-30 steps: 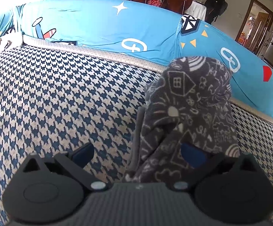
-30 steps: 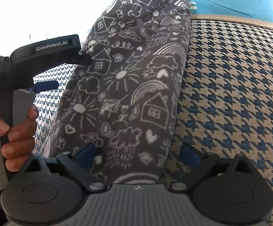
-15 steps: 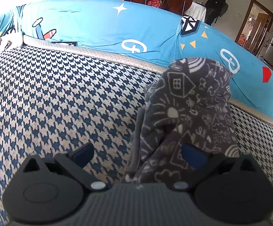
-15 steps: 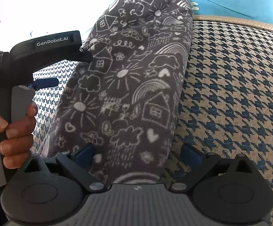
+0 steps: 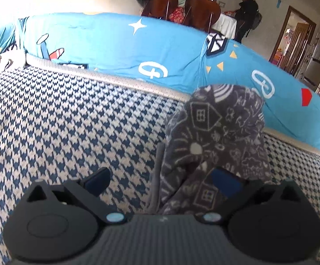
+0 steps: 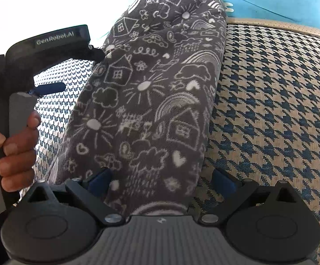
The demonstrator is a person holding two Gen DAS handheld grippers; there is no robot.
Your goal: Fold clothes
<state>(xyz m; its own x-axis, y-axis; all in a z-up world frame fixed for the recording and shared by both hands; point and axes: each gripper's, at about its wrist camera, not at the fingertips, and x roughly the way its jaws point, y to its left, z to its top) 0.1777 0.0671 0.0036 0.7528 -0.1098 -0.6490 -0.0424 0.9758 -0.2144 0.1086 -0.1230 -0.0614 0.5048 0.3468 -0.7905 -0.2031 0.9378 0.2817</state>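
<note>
Grey fleece, printed with white doodles of houses, suns and clouds, is the garment (image 6: 151,101) in hand; it lies as a long narrow band on the houndstooth cover (image 6: 281,114), running straight ahead from the right gripper (image 6: 160,180) toward the blue cartoon-print cushion (image 5: 120,44); its near end sits between that gripper's spread fingers, which stand wide apart on either side of the cloth and do not pinch it; the left gripper (image 5: 160,178) is likewise spread wide, with the garment's edge lying ahead and to its right, one blue pad (image 5: 226,180) against or just over the fleece and the other over bare cover; in the right wrist view a hand (image 6: 14,145) grips the left tool's handle just left of the band; judging from the narrow shape, the lengthwise folds look done and the step in hand seems to be setting up the crosswise fold; the next move probably calls for both grippers to close on the near end, all layers together, and carry it forward over the far end without dragging the stack askew; the fleece is thick and soft, so a shallow bite may slip; beyond the cushion the left wrist view shows brown chairs (image 5: 182,6), a person in dark clothes (image 5: 247,15) standing at a table, and an open wooden doorway (image 5: 292,42).
</note>
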